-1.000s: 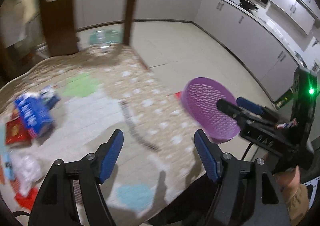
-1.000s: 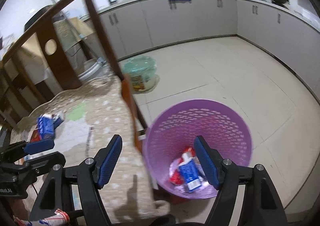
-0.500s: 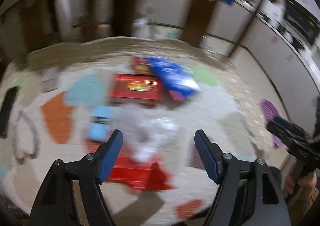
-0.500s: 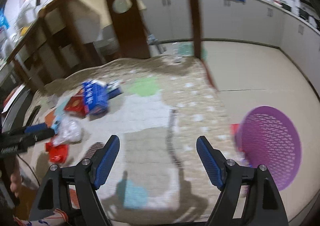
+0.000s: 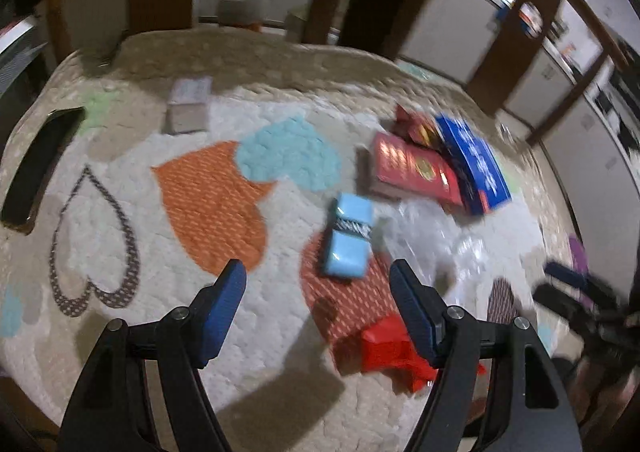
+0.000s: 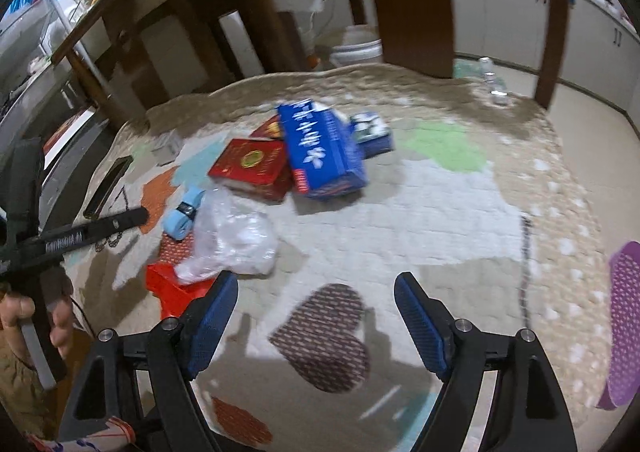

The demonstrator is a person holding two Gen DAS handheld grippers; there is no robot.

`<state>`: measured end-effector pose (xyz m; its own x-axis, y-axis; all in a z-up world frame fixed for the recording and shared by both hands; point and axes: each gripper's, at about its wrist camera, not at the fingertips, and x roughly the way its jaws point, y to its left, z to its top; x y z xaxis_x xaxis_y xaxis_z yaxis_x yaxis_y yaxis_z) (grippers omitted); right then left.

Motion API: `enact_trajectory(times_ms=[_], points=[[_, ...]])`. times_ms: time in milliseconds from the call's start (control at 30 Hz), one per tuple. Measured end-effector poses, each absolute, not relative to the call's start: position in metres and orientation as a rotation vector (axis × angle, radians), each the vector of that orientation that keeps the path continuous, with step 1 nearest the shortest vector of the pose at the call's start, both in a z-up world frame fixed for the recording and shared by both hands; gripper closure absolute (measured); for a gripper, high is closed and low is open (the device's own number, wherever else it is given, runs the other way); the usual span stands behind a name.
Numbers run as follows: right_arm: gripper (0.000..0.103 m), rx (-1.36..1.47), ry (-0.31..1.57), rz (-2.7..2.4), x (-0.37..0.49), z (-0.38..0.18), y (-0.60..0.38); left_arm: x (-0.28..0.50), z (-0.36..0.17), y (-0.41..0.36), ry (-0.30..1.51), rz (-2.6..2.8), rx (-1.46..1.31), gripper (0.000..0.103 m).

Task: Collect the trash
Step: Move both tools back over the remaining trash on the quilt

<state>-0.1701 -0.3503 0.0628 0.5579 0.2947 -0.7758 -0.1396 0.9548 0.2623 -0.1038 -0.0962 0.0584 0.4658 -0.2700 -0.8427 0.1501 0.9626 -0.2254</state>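
Trash lies on a patterned tablecloth: a light blue packet [image 5: 349, 238], a clear plastic bag [image 6: 232, 236], a red wrapper [image 5: 394, 350], a red box [image 6: 252, 166] and a blue box [image 6: 320, 150]. My left gripper [image 5: 318, 306] is open and empty, just short of the light blue packet. My right gripper [image 6: 316, 312] is open and empty above the cloth, right of the plastic bag. The purple basket [image 6: 622, 316] shows at the right edge of the right wrist view.
A black phone [image 5: 38, 164] lies at the left of the table, a small grey box [image 5: 189, 104] at the back. A small blue-white carton [image 6: 370, 130] sits behind the blue box. Dark wooden chair backs [image 6: 404, 0] stand behind the table.
Both grippers have swung left from the purple basket to the trash pile on the table. The left gripper has moved closer to the light blue packet. Both stay open.
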Motion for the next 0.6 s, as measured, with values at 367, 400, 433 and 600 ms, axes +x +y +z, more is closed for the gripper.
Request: enact_trajectory(times_ms=[367, 400, 433, 600], points=[[0.017, 0.221, 1.039, 0.339, -0.12, 0.036, -0.296, -0.079, 0.049, -0.039, 1.037, -0.131, -0.211, 0.028], [0.017, 0.213, 1.044, 0.343, -0.117, 0.034, -0.29, -0.07, 0.05, -0.032, 1.03, -0.106, -0.208, 0.028], [0.017, 0.202, 1.048, 0.347, -0.114, 0.032, -0.284, -0.06, 0.052, -0.024, 1.022, -0.08, -0.204, 0.028], [0.017, 0.169, 1.056, 0.346, -0.109, 0.025, -0.262, 0.005, 0.06, 0.001, 0.977, 0.016, -0.191, 0.021]])
